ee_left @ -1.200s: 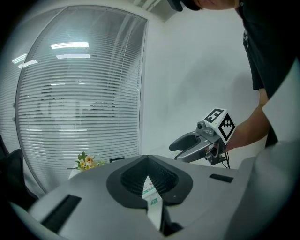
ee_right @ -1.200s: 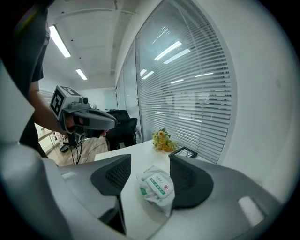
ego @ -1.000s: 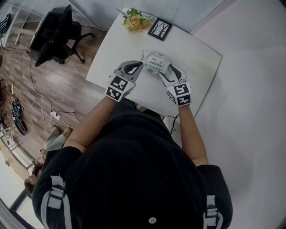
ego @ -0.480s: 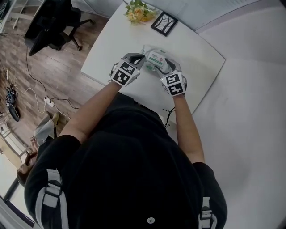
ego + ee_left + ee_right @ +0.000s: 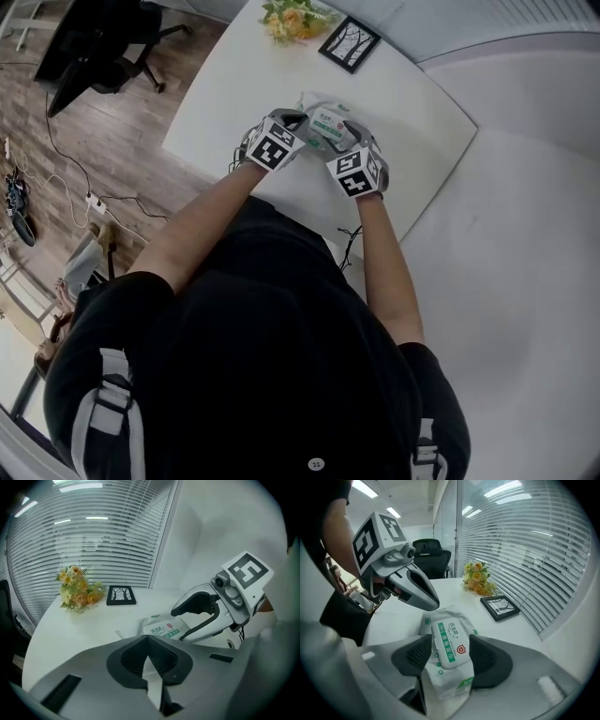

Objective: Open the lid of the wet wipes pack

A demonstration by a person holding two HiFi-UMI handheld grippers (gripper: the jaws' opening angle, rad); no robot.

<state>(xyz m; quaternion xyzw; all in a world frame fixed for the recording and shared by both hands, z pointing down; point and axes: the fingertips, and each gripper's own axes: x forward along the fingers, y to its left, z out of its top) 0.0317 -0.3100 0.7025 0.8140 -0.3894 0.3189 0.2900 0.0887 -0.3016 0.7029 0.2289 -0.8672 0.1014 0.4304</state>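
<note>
This looks like an office. A black swivel chair [image 5: 94,56] stands on wood-pattern flooring [image 5: 122,141] beside a plain white table [image 5: 234,94], with cables [image 5: 66,164] and a power strip [image 5: 94,200] trailing across the floor. Long horizontal blinds [image 5: 93,541] cover a glass wall under strip ceiling lights [image 5: 501,489], and the only decoration is a small bunch of flowers [image 5: 77,590] and a framed picture [image 5: 121,595] at the table's far edge.

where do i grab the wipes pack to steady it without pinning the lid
Clamp the wet wipes pack across its two long sides, coming down from above. It lies flat with the lid on top, so side pressure should leave the lid free; the right gripper straddles it.
</note>
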